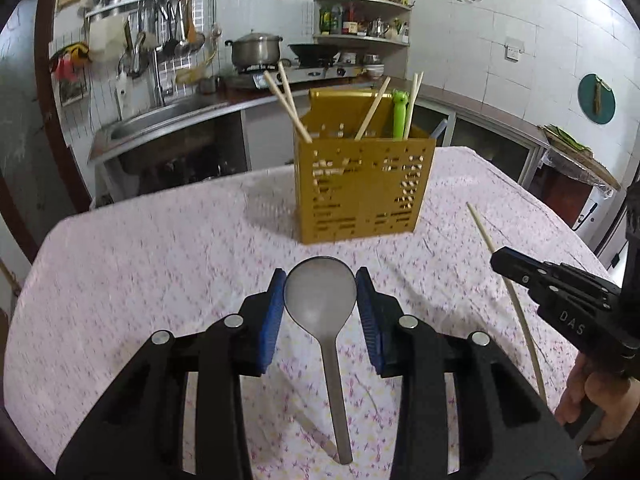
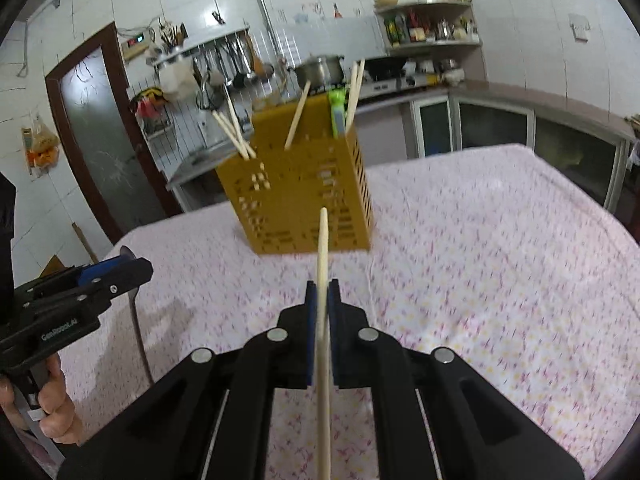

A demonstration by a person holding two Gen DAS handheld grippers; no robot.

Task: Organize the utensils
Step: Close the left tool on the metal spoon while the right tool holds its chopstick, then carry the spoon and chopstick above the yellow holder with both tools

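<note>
Left wrist view: left gripper (image 1: 320, 280) jaws pinch the bowl of a metal spoon (image 1: 326, 308), handle trailing back between the fingers over the floral tablecloth (image 1: 160, 248); the gold perforated utensil holder (image 1: 362, 184) with chopsticks and a green utensil (image 1: 400, 114) stands straight ahead of the jaws, apart from them. Right wrist view: right gripper (image 2: 321, 284) jaws pressed onto a single wooden chopstick (image 2: 323, 320), tip pointing forward at the holder, which sits just ahead and slightly left of the jaws.

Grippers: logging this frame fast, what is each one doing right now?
Left gripper: shut on the spoon, fingers against its bowl.
Right gripper: shut on a chopstick.
</note>
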